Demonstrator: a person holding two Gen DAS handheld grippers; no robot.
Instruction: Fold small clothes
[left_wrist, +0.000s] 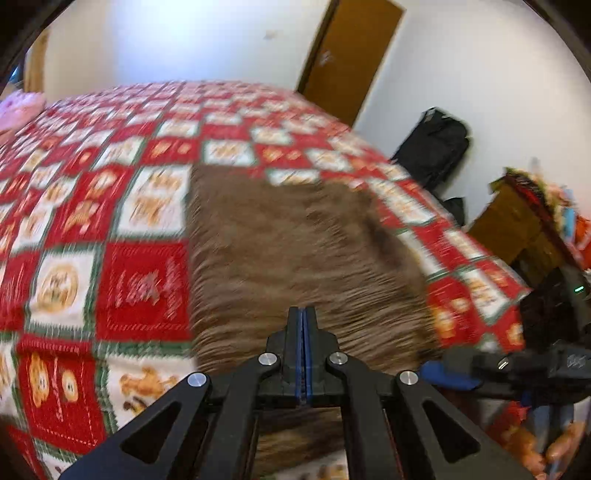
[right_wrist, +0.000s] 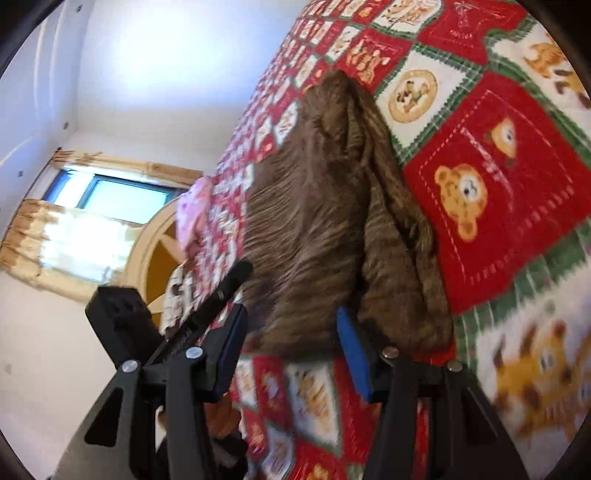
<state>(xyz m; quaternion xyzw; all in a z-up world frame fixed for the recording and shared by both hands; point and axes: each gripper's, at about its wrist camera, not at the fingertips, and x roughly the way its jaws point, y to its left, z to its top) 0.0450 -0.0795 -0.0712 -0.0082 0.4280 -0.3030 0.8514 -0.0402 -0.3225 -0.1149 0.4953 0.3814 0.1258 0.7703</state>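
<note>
A brown ribbed knit garment (left_wrist: 288, 240) lies spread on the red, white and green bear-patterned quilt (left_wrist: 144, 284). My left gripper (left_wrist: 303, 314) hovers over the garment's near part, shut, with its blue pads together and nothing visible between them. In the right wrist view the garment (right_wrist: 314, 221) shows a folded, bunched side on the right. My right gripper (right_wrist: 291, 343) stands open at its near edge, and the cloth's hem lies between the blue pads (right_wrist: 354, 354) without being pressed. The left gripper (right_wrist: 243, 269) reaches in from the left beside it.
A pink cloth (right_wrist: 192, 210) lies at the far end of the bed near a wooden headboard (right_wrist: 155, 251). Beside the bed stand a black bag (left_wrist: 432, 147), a brown door (left_wrist: 351, 55) and a wooden cabinet (left_wrist: 517, 221) piled with clutter.
</note>
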